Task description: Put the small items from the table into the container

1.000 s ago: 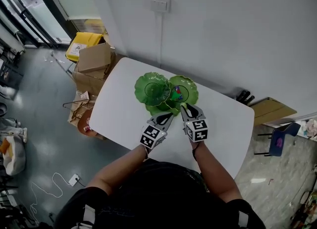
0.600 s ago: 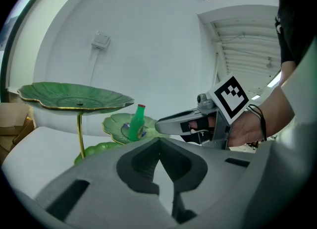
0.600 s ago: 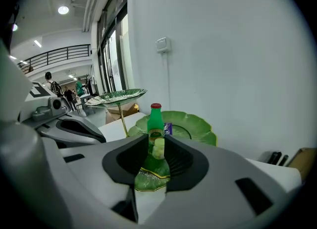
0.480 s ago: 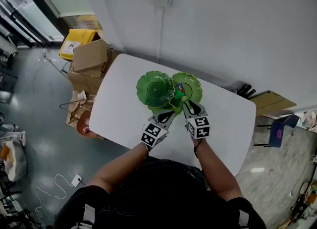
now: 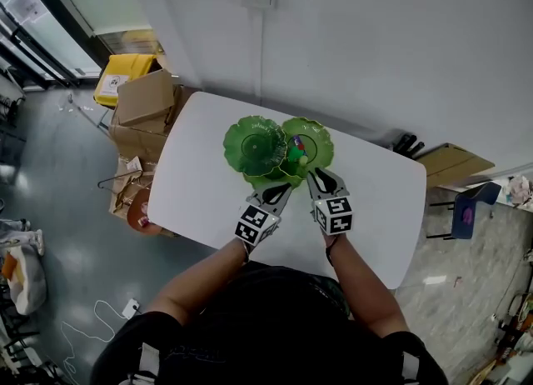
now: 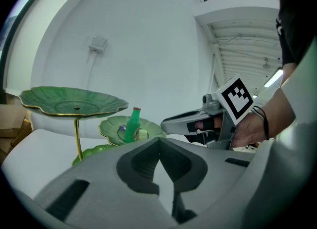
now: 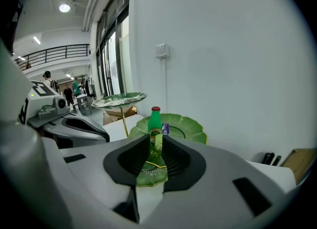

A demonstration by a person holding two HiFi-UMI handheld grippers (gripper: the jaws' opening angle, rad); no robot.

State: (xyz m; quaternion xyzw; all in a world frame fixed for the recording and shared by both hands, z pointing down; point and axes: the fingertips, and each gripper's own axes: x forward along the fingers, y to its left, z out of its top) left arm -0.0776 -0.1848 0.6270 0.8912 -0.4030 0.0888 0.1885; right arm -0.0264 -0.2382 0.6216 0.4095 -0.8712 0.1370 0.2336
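While its jaws are closing on nothing, the right claw (image 7: pixel 157 139) is hovering over the lowest green dish (image 7: pixel 148 171); the small green bottle (image 7: pixel 155 121) is standing on the middle dish (image 7: pixel 190 126) just beyond. The left claw (image 6: pixel 158 140) is hanging clenched and empty above the white counter (image 5: pixel 200 175).

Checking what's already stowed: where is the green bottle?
In the right gripper view the bottle stands upright at centre frame on the right-hand dish, beside a purple packet and right of the tall-stemmed dish.
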